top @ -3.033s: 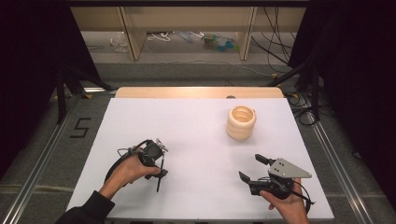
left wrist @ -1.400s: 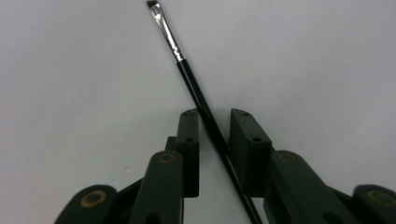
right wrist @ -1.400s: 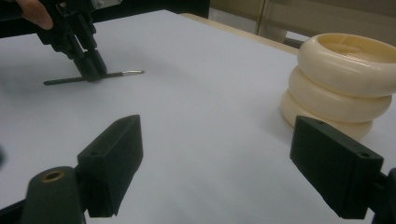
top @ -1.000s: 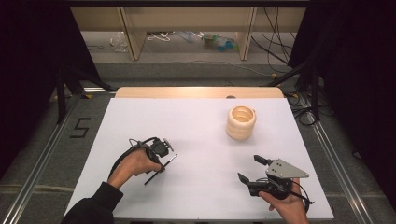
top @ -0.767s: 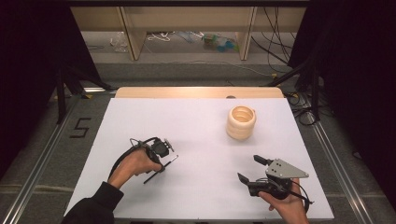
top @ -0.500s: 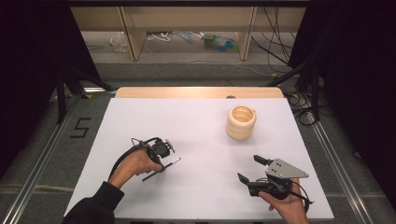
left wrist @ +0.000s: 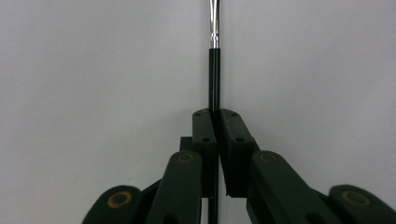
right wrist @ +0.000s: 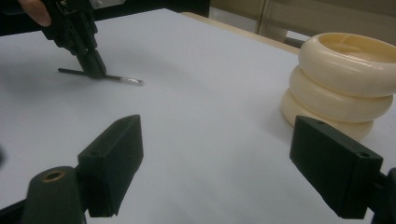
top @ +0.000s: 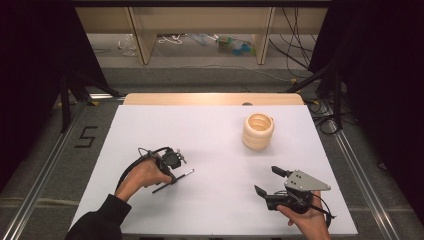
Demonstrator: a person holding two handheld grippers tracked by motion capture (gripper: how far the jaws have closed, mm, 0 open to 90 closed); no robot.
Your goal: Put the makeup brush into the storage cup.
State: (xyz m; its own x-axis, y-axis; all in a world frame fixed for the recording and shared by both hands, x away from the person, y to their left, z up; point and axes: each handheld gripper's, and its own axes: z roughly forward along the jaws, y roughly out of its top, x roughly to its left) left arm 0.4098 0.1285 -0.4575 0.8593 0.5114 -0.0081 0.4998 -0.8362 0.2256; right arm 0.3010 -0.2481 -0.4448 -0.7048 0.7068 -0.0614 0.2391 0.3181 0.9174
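A thin black brush (top: 184, 174) with a silver ferrule lies low over the white table (top: 215, 135) at the near left. My left gripper (top: 171, 180) points down and is shut on the brush's handle. In the left gripper view the jaws (left wrist: 215, 114) meet around the black handle, and the brush (left wrist: 214, 70) runs straight ahead past them. The right gripper view shows that left gripper (right wrist: 91, 65) pinning the brush (right wrist: 119, 78) at the far left. My right gripper (top: 268, 180) rests at the near right, open and with nothing in it (right wrist: 229, 154).
A cream holder (top: 258, 131) made of three stacked rings stands at the back right; in the right gripper view the holder (right wrist: 343, 84) is close ahead on the right. A wooden strip (top: 210, 98) edges the table's far side. Metal rails run along both sides.
Since three seconds ago the left gripper shifted slightly right and the brush swung from steep to nearly flat on the table. The right gripper kept still.
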